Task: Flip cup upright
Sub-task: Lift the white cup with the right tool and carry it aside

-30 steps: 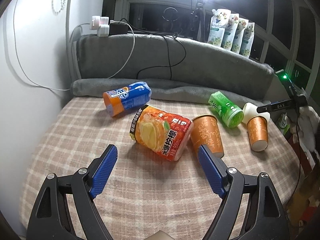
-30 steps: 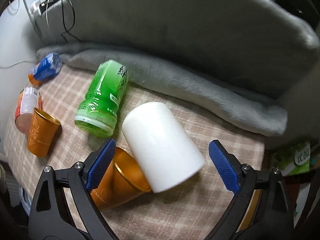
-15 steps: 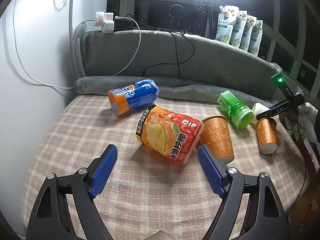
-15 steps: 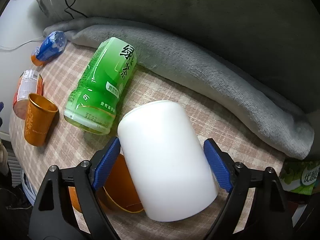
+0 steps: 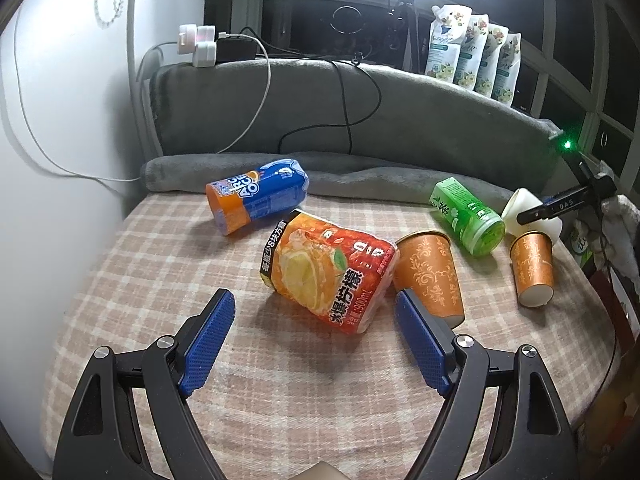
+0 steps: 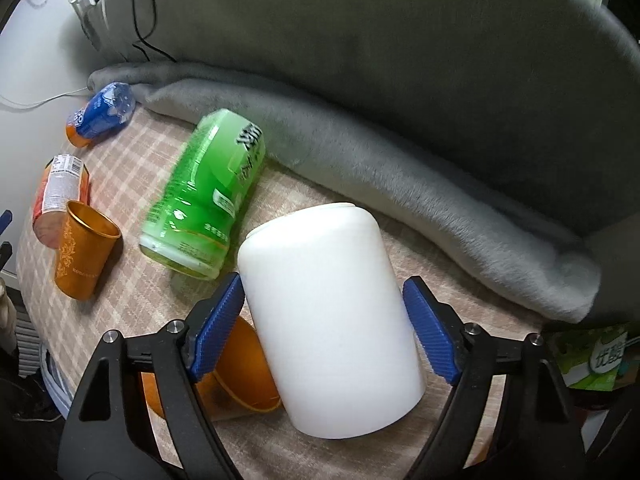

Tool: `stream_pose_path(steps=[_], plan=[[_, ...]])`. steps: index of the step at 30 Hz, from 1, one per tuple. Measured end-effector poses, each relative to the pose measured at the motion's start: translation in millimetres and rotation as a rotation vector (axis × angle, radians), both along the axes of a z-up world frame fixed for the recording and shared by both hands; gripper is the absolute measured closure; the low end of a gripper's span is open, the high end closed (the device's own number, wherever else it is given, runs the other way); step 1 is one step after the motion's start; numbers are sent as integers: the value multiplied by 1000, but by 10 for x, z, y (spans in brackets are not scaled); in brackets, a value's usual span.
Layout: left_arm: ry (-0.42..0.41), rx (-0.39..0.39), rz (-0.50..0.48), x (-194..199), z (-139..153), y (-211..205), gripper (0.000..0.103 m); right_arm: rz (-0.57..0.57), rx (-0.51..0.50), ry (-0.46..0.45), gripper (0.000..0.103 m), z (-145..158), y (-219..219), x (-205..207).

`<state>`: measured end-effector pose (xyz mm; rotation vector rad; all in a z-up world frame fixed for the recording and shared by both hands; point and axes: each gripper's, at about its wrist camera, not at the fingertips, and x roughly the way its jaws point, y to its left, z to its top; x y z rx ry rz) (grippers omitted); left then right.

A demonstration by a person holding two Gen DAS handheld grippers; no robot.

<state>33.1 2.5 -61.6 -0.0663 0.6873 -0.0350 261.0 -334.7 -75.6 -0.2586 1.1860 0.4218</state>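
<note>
The white cup (image 6: 332, 304) is lying on its side at the right end of the checked cloth (image 6: 132, 160), leaning on an orange cup (image 6: 244, 372) beside it, and the right gripper (image 6: 322, 320) is straddling it with both blue pads pressing its sides, so the jaws are holding it. A green bottle (image 6: 208, 200) is lying just left of it, near the grey blanket (image 6: 400, 160). The left gripper (image 5: 314, 334) is hanging wide open and empty just short of an orange carton (image 5: 328, 272), with a second orange cup (image 5: 430, 276) lying touching the carton's right side.
</note>
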Motion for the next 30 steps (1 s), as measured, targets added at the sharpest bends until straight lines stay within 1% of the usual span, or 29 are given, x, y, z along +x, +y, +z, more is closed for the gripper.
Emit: stream_pose_path(steps=[5,10,12,16,18,21,24,26,30], plan=[[-14,6,-8,-44,36,-29,20,0,1,-69,20,269,87,-84],[-27,9,-7,-119,76,-19,20,43,21,-141,21,625,269,-285],[-35,8,-5,-158,100,-5,20,75,32,-170,21,775,402,-413],[-54,10,-1,-250,153,20,20,160,18,-197,21,912,710,-707],[-61,9,3,-301,176,44,20,218,2,-201,21,925,893,-865],[-68,5,9,-368,199,87,20,305,-33,-198,21,855,1193,-1112],[-70,2,12,-444,207,124,20,393,-82,-179,21,698,1481,-1370],[-71,2,13,-500,210,147,20,443,-103,-164,21,595,1587,-1532],[-71,-5,17,-573,217,210,20,555,-163,-123,21,305,1885,-1827]])
